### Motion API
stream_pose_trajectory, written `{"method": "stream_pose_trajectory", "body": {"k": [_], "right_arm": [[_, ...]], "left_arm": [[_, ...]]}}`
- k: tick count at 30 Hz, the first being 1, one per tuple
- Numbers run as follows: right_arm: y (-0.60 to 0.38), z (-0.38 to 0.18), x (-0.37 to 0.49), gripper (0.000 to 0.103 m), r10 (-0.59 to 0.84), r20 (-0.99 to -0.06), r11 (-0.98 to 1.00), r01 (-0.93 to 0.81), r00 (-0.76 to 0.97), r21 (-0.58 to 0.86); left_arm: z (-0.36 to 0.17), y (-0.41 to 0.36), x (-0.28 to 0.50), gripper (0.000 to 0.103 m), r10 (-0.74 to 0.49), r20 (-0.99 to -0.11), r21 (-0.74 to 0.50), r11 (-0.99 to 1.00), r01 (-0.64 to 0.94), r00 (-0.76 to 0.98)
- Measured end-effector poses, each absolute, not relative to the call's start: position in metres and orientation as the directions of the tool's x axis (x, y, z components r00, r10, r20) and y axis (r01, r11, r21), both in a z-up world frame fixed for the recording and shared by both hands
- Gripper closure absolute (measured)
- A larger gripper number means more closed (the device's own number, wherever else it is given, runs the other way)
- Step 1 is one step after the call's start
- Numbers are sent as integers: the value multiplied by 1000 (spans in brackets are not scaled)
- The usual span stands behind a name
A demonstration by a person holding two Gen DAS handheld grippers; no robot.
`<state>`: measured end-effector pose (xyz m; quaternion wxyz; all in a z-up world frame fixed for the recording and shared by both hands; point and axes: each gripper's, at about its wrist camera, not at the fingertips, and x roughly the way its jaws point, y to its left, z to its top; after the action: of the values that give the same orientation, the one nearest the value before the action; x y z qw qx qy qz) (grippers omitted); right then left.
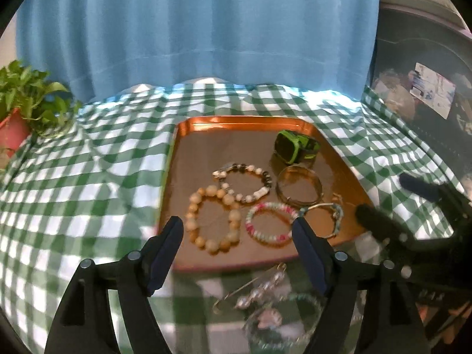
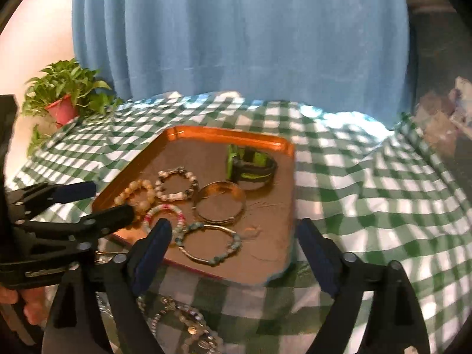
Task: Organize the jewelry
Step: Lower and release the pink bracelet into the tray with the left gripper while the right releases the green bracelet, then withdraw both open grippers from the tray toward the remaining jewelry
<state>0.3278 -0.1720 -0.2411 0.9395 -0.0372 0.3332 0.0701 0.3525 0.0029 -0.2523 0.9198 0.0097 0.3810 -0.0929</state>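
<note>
On copper tray (image 1: 203,124): green watch (image 1: 296,146), unbranded.

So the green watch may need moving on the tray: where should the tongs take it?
Grip the green watch across its closed strap loop behind the face, coming from above. It stands on edge near the tray's far rim, apart from the gold bangle, so both sides look free.

No legible text, brand, number or sign in either wrist view: the pale printed card (image 1: 432,94) on the dark container at far right and the embossed strip on the left gripper (image 2: 113,199) body are both too blurred to read.
</note>
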Motion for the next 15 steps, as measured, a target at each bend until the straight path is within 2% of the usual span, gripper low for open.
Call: {"method": "stream_pose_trajectory", "body": {"k": [2,5,9,15], "right_arm": [[-175,-236,321,12,86,-625,990,-136,776,-32],[-184,-225,304,7,115,-599,992,-120,793,32],[-192,-207,283,6,120,-590,993,-83,799,89],[-207,-176,243,1,68,-557,995,-15,828,100]], "left_arm": [[-244,11,342,23,-156,-696,-75,987,145,701],[-231,24,327,18,-159,-689,-124,987,101,708],[-213,29,296,13,-93,-678,-73,996,59,729],[-191,43,236,9,-108,-609,-114,992,49,786]]}}
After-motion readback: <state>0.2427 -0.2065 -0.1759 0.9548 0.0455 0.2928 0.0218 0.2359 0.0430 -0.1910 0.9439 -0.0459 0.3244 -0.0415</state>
